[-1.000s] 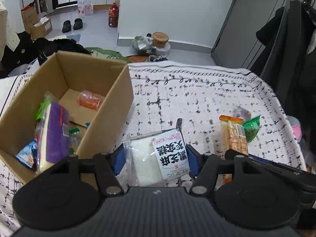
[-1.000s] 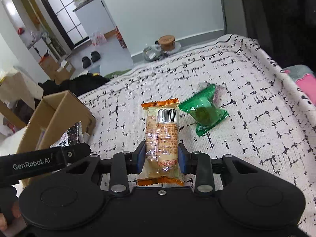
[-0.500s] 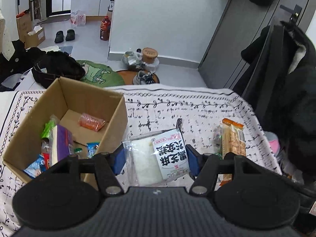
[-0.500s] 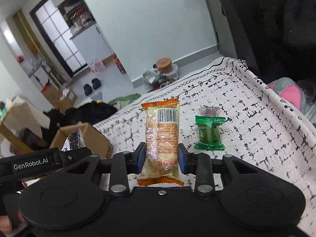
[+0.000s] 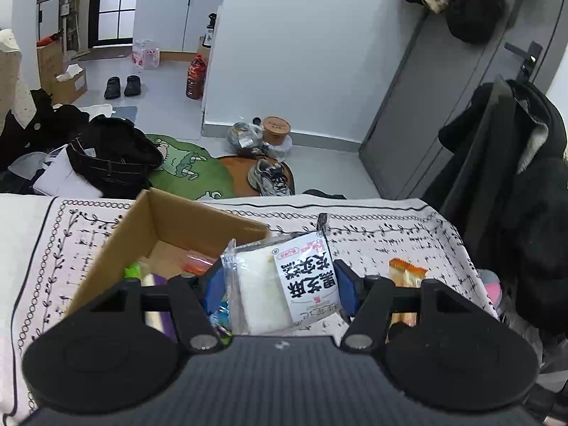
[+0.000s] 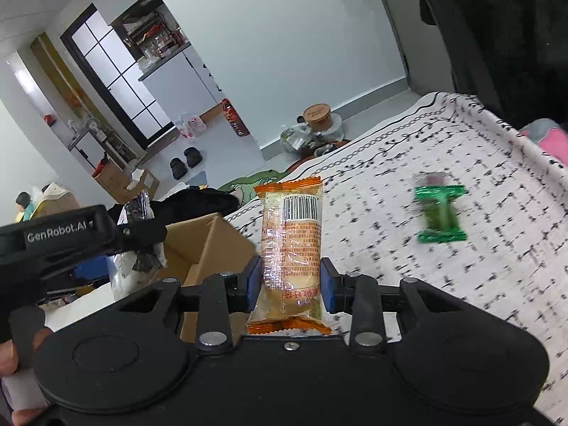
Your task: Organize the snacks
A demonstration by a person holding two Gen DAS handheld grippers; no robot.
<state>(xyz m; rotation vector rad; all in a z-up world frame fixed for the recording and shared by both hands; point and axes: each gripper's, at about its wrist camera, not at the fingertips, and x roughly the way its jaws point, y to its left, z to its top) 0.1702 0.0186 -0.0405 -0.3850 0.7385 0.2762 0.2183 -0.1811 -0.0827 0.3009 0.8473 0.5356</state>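
Note:
My left gripper (image 5: 280,289) is shut on a clear pack of white bread with a black-lettered label (image 5: 284,280), held above the right wall of an open cardboard box (image 5: 198,222). Several snack packs lie inside the box. In the right wrist view my right gripper (image 6: 289,284) is shut on an orange-ended cake bar (image 6: 291,245), lifted off the cloth beside the box (image 6: 216,245). A green wrapped snack (image 6: 440,214) lies on the patterned cloth (image 6: 479,266) to the right. The left gripper (image 6: 117,241) with its pack shows at the left of that view.
The table cloth ends in a far edge (image 5: 319,200) with a cluttered floor beyond: shoes, bags, a green rug. Dark coats (image 5: 514,184) hang close on the right. A pink item (image 6: 553,142) lies past the cloth's right edge.
Both grippers have risen with their packs, so the box and cloth look smaller and lower. The left pack has moved toward the box's right wall; the cake bar came off the cloth.

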